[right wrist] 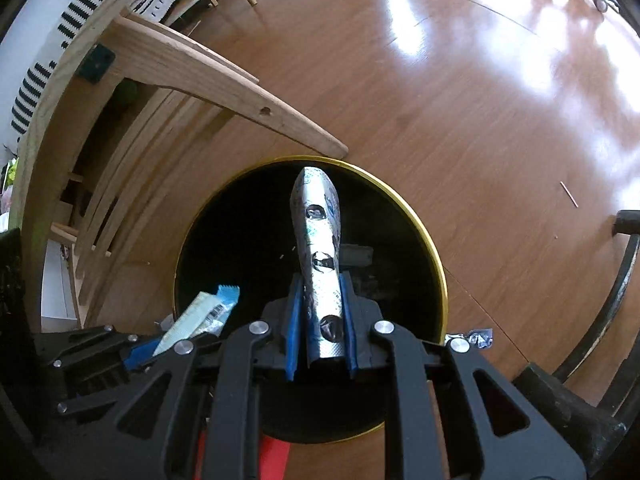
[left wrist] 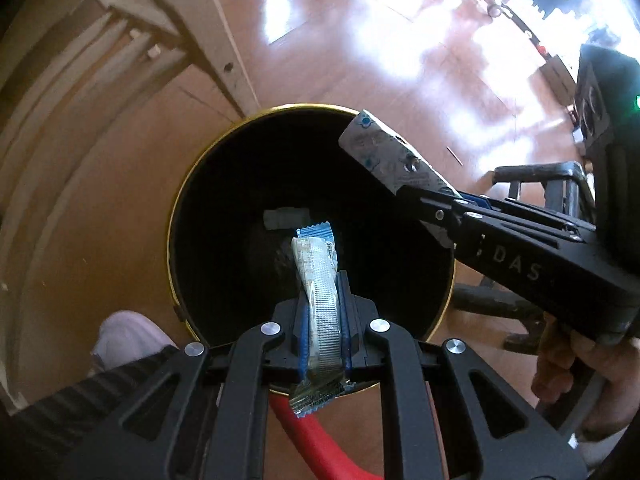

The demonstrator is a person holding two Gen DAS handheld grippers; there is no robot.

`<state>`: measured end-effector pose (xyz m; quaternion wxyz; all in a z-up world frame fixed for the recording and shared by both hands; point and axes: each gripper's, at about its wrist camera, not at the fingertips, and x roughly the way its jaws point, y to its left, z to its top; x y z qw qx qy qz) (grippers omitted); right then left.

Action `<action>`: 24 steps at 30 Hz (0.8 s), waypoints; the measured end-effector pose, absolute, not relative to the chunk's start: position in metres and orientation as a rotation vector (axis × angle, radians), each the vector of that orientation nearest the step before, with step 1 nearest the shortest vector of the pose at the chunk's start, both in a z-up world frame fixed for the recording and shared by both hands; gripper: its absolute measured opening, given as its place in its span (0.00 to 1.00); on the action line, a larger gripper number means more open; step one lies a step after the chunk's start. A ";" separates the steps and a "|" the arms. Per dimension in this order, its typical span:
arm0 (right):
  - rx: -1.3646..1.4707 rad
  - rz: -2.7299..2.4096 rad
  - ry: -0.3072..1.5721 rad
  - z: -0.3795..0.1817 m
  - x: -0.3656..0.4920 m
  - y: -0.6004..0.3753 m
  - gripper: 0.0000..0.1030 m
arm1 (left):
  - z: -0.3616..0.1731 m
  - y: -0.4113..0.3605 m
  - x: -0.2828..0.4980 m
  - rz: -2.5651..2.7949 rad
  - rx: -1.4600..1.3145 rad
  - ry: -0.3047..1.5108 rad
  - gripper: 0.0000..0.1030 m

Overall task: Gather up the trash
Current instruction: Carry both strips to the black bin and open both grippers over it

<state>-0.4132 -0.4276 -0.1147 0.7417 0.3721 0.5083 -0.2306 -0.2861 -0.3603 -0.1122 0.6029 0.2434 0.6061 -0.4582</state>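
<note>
A round black bin with a gold rim (left wrist: pixel 182 200) (right wrist: pixel 434 256) stands on the wooden floor below both grippers. My left gripper (left wrist: pixel 323 300) is shut on a blue and white snack wrapper (left wrist: pixel 318 276), which hangs over the bin's mouth; the same wrapper (right wrist: pixel 200 316) shows low on the left in the right wrist view. Over the bin as well, my right gripper (right wrist: pixel 320 296) (left wrist: pixel 412 196) is shut on a silvery foil wrapper (right wrist: pixel 320 248) (left wrist: pixel 384 152). A pale scrap (left wrist: pixel 286 218) (right wrist: pixel 358 256) lies on the bin's bottom.
A wooden chair frame (right wrist: pixel 192 76) (left wrist: pixel 160 40) stands left of and behind the bin. Dark curved furniture legs (right wrist: pixel 624 272) are at the right. A crumpled foil bit (right wrist: pixel 476 336) and a thin stick (right wrist: pixel 568 194) lie on the floor. A hand (left wrist: pixel 576 368) grips the right tool.
</note>
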 end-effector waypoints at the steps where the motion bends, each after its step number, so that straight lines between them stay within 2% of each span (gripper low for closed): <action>1: 0.815 -0.501 1.116 -0.116 -0.413 -0.427 0.18 | -0.112 -0.361 -0.289 -1.059 0.561 1.400 0.11; 8: 0.824 -0.489 1.113 -0.114 -0.414 -0.428 0.18 | -0.105 -0.359 -0.286 -1.062 0.540 1.384 0.11; 9: 0.830 -0.485 1.112 -0.115 -0.413 -0.429 0.19 | -0.104 -0.360 -0.286 -1.067 0.531 1.376 0.12; 10: 0.843 -0.484 1.105 -0.112 -0.414 -0.431 0.24 | -0.102 -0.360 -0.287 -1.061 0.531 1.359 0.18; 11: 0.859 -0.480 1.091 -0.110 -0.416 -0.433 0.28 | -0.101 -0.360 -0.288 -1.049 0.544 1.337 0.29; 12: 0.865 -0.487 1.081 -0.108 -0.417 -0.435 0.51 | -0.101 -0.359 -0.290 -1.039 0.553 1.322 0.68; 13: 0.863 -0.516 1.060 -0.100 -0.421 -0.439 0.70 | -0.100 -0.359 -0.291 -1.033 0.555 1.305 0.95; 14: 0.860 -0.534 1.035 -0.092 -0.426 -0.442 0.90 | -0.096 -0.358 -0.294 -1.055 0.548 1.280 0.94; 15: 0.859 -0.556 1.002 -0.082 -0.432 -0.448 0.92 | -0.094 -0.359 -0.296 -1.089 0.553 1.276 0.94; 21: 0.765 -0.678 0.885 -0.033 -0.456 -0.462 0.93 | -0.089 -0.367 -0.295 -1.060 0.658 1.351 0.94; 22: 0.737 -0.684 0.868 -0.026 -0.457 -0.460 0.93 | -0.081 -0.367 -0.292 -1.074 0.651 1.350 0.94; 24: 0.693 -0.673 0.831 -0.013 -0.455 -0.455 0.93 | -0.029 -0.350 -0.276 -1.181 0.458 1.267 0.94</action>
